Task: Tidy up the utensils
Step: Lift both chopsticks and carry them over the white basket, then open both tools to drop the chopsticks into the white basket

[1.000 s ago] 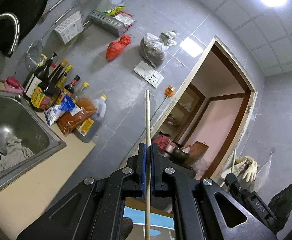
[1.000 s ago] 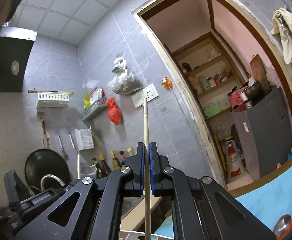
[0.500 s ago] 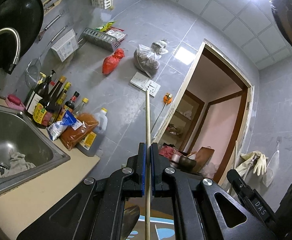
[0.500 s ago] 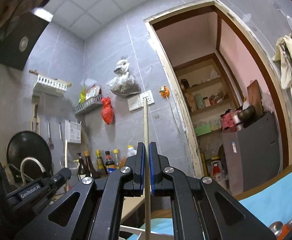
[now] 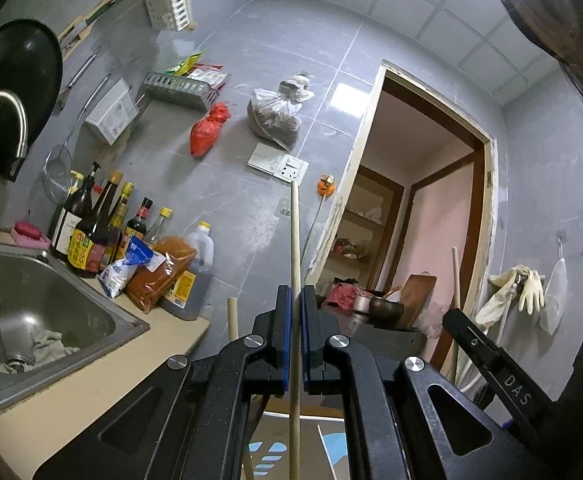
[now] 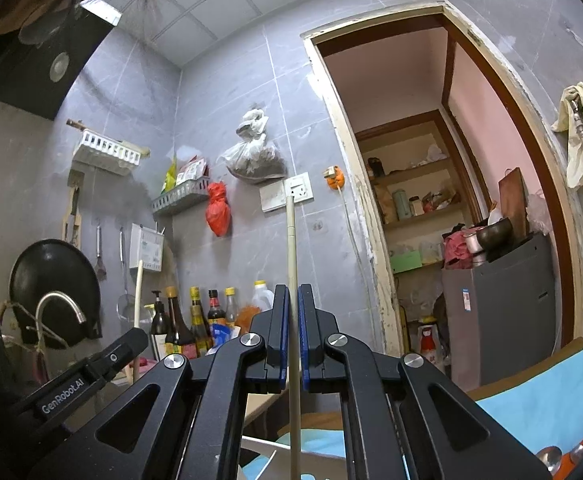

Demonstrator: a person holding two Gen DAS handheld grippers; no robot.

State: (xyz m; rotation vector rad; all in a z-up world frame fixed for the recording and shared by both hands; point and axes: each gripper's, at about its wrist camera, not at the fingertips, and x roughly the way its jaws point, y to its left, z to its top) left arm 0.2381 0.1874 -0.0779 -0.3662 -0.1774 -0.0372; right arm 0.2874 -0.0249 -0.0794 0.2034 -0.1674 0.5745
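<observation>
A kitchen seen from 2 handheld claws, each clamped on 1 thin wooden chopstick that stands upright between its blue-lined fingers

The left claw (image 5: 296, 300) has its jaws pressed together on a pale chopstick (image 5: 294, 240), which runs from below the claw straight up past the fingertips to end in front of the grey tiled wall. Left of this claw lies a beige desk (image 5: 91, 372) with a steel sink (image 5: 51, 312) sunk into it and a rag near the drain. Beyond the sink, against the wall, stands a cluster of sauce bottles (image 5: 95, 228) with a bag of red powder (image 5: 159, 272) and an oil jug beside them. A curved tap (image 5: 7, 120) and a black pan (image 5: 11, 76) sit at the far left. Just left of the claw a second wooden stick tip (image 5: 232, 318) pokes up. Right of the claw is part of the other gripper, with another stick rising behind it

The right claw (image 6: 294, 304) is likewise closed tight on its own chopstick (image 6: 291, 248), which rises to just below a white wall socket (image 6: 287, 192). Left of this claw the same bottles, tap and pan appear, with a red bag (image 6: 217, 208) and a clear bag hung on the wall above. Right of the claw an open doorway (image 6: 431, 184) shows shelves and a grey cabinet. Low at the right lies a blue cloth (image 6: 551, 392) with metal spoons (image 6: 549, 456) at its edge
</observation>
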